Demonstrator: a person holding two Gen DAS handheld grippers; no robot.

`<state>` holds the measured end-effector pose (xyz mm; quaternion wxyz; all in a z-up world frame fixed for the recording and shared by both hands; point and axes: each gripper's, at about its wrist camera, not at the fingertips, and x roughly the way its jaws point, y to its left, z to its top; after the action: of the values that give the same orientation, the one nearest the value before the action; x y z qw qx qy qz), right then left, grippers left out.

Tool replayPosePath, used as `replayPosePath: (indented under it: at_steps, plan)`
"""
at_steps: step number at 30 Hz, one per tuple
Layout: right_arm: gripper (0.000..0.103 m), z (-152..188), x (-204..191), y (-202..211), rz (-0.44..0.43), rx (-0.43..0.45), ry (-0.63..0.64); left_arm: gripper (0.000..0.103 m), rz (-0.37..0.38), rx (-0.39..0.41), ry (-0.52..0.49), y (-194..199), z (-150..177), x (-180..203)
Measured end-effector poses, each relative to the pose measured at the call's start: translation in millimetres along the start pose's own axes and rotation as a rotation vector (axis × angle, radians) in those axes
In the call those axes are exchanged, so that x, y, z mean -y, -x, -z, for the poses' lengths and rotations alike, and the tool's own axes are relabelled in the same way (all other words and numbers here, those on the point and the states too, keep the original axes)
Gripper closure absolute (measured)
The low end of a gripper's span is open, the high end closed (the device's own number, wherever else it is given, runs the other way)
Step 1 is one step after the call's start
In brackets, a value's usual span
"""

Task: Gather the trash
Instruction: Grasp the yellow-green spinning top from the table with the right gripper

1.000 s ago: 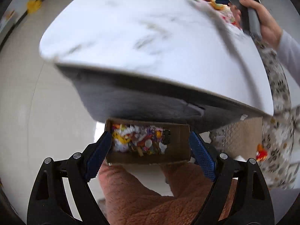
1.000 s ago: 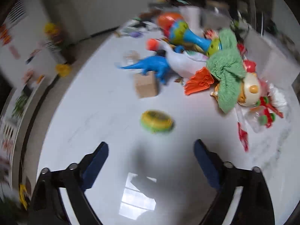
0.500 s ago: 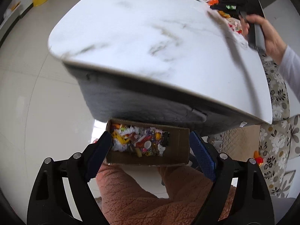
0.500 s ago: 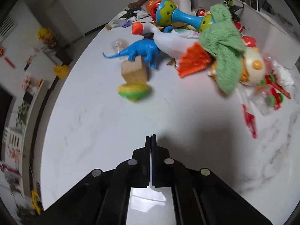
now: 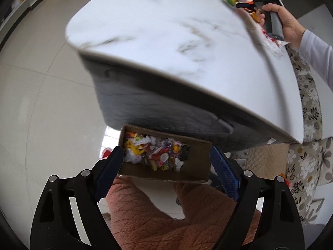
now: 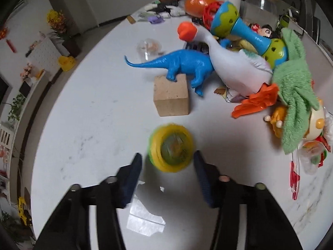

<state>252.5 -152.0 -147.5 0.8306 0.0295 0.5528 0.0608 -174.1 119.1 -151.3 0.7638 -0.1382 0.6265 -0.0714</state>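
Trash box held; no writing legible anywhere

Left hand-held gripper point(image 5: 166, 162) clamps the cardboard box point(image 5: 195, 162) of scraps below the tabletop point(image 5: 166, 31) edge. Right hand-held gripper point(image 6: 167, 166), jaws just opening, partly spread, flanks a blurred yellow-green disc point(image 6: 171, 148) untouched.

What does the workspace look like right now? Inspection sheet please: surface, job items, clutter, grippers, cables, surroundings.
Surface: white marble-look table, near part bare.
Job's things: cardboard box with mixed small trash inside, held below the table edge; round yellow-green item, blurred, on the table.
Clutter: blue dinosaur, wooden block, white goose toy, green cloth, blue-green rattle, red-and-clear wrappers.
Grippers: left gripper clamped on the box's ends; right gripper jaws just been opening, round item between the tips, pads not touching.
Cables: nothing seen.
Surroundings: tiled floor, floral chair cover, yellow flowers.
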Motion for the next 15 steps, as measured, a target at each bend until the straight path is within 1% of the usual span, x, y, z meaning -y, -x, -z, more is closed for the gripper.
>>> replayPosePath:
  at_steps: [1,2,3,4,5,6,7,8,9,11,13,15]
  plan:
    - [0.071,-2.0,-0.7,-2.5,0.012,-0.002,0.009,0.02,-0.007,0.0,0.007,0.3,0.7,-3.9]
    - [0.077,-1.6,0.5,-2.0,0.017,0.002,0.015,0.02,-0.012,0.0,0.021,1.0,0.5,-8.9]
    - [0.08,-3.0,3.0,-3.6,0.009,-0.002,0.009,0.02,-0.012,0.001,0.032,1.4,0.3,-12.3]
    - [0.079,-3.4,5.6,-3.9,-0.001,-0.006,-0.001,0.02,-0.011,0.003,0.044,2.0,-0.4,-15.6]
    - [0.074,-3.7,8.2,-3.0,0.005,-0.01,-0.002,0.02,-0.009,0.005,0.054,3.5,-1.2,-18.3]
    - [0.045,-3.3,10.1,-1.0,0.017,-0.008,-0.001,0.02,-0.007,0.009,0.06,4.3,-1.6,-20.2]
    - [0.029,-2.8,10.5,2.3,0.022,0.005,0.003,0.02,-0.008,0.017,0.061,6.3,-2.7,-21.6]
    - [0.029,-2.9,9.5,5.7,0.025,0.028,0.017,0.02,-0.011,0.022,0.06,7.5,-3.3,-22.0]
    - [0.031,-2.4,8.2,9.1,0.018,0.035,0.027,0.02,-0.012,0.024,0.059,7.7,-4.0,-22.4]
    - [0.033,-5.3,5.5,5.9,0.03,0.025,0.028,0.02,-0.017,0.024,0.064,6.6,-4.1,-23.1]
    - [0.043,-8.5,4.1,1.3,0.038,0.023,0.02,0.02,-0.011,0.014,0.077,4.1,-3.5,-24.7]
    - [0.045,-11.0,4.9,-5.1,0.035,0.011,-0.006,0.02,-0.009,0.005,0.087,2.5,-0.8,-25.1]
